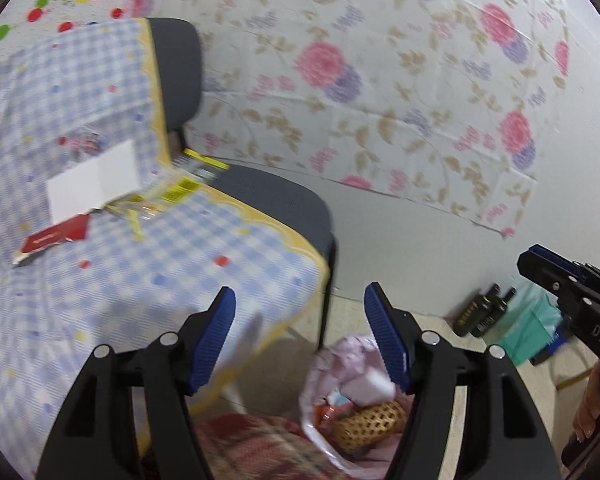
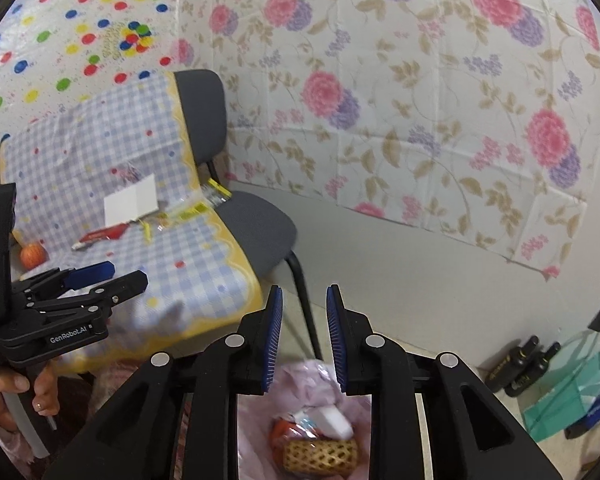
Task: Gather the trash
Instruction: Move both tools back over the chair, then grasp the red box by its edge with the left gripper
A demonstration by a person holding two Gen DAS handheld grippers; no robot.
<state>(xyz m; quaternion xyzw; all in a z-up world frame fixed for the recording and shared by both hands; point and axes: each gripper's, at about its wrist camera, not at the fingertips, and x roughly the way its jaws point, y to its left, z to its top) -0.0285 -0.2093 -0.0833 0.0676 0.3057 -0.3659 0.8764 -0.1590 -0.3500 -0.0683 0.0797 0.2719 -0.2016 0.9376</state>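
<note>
Left wrist view:
- The left gripper [image 1: 300, 300] is released: its blue pads [image 1: 220, 336] stand wide apart with nothing between them.
- Below and just ahead of it sits the pink trash bag [image 1: 332, 364], mouth open. Inside lie a white scrap [image 1: 366, 388], a woven yellow net [image 1: 370, 420] and an orange-red wrapper [image 1: 326, 414].
- Ahead and to the left is a grey chair [image 1: 276, 200] draped with a blue checked cloth [image 1: 148, 264].
- On the cloth, well ahead of the left finger, lie a folded white card [image 1: 94, 178], a red packet [image 1: 56, 238] just beside it, and a clear yellow-printed wrapper [image 1: 172, 192] near the seat's back.
- The right gripper [image 1: 540, 268] enters from the right edge; its jaw state cannot be told here.
- Two dark bottles [image 1: 484, 312] and a green bag [image 1: 536, 328] stand on the floor, far right.

Right wrist view:
- The right gripper [image 2: 302, 300] is loose, its pads [image 2: 274, 336] a narrow gap apart and gripping nothing.
- Directly beneath it lies the trash bag [image 2: 300, 380], holding the net [image 2: 320, 454], the white scrap [image 2: 332, 420] and the wrapper [image 2: 288, 430].
- The left gripper [image 2: 120, 272] is at the left, held by a hand [image 2: 16, 388], jaws parted and empty, over the cloth [image 2: 120, 152].
- Beyond it, on the cloth, rest the card [image 2: 132, 200], the red packet [image 2: 100, 236], the clear wrapper [image 2: 192, 210] and an apple [image 2: 32, 255] at the far left.
- The bottles [image 2: 520, 368] and green bag [image 2: 572, 392] are low on the right.
</note>
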